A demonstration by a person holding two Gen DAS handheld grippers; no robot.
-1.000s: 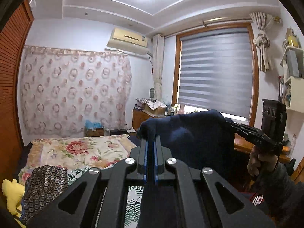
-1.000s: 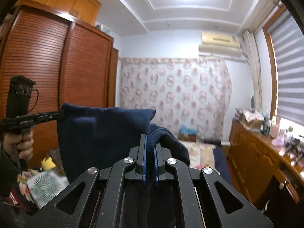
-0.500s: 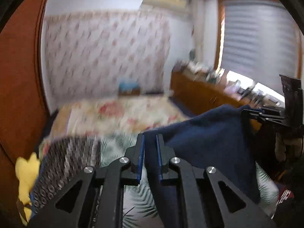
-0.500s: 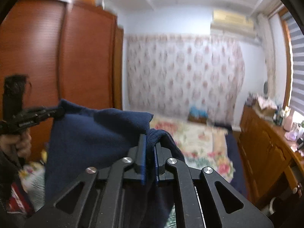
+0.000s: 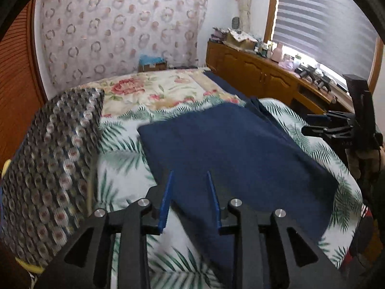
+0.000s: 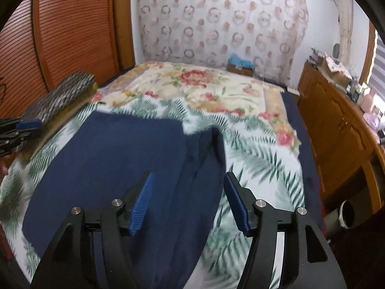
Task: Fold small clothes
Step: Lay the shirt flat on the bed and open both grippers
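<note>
In your left wrist view, the left gripper point(image 5: 190, 192) has its blue-padded jaws opening, a narrow gap so far, and nothing is pinched between them; the dark navy soft-knit garment point(image 5: 235, 151) lies spread on the palm-leaf printed bedsheet point(image 5: 120, 159) just ahead of and beneath the fingertips, its near edge running under the jaws. Off to that gripper's left sits a dark patterned cushion point(image 5: 50, 159), and far to its right your other tool hangs over the garment's edge. Let the jaws part fully before you draw back, so no knit loop catches on a pad and drags the laid cloth out of square. In your right wrist view, the right gripper point(image 6: 190, 200) is opening too, already wide, with the navy cloth lying below the gap but clear of both pads. Ahead of its right finger a bunched ridge point(image 6: 209, 144) of the garment stands up along that side. Judging from this, the lay-down is nearly done; smooth that ridge flat first, then pick matching corners on each side for an even fold.
</note>
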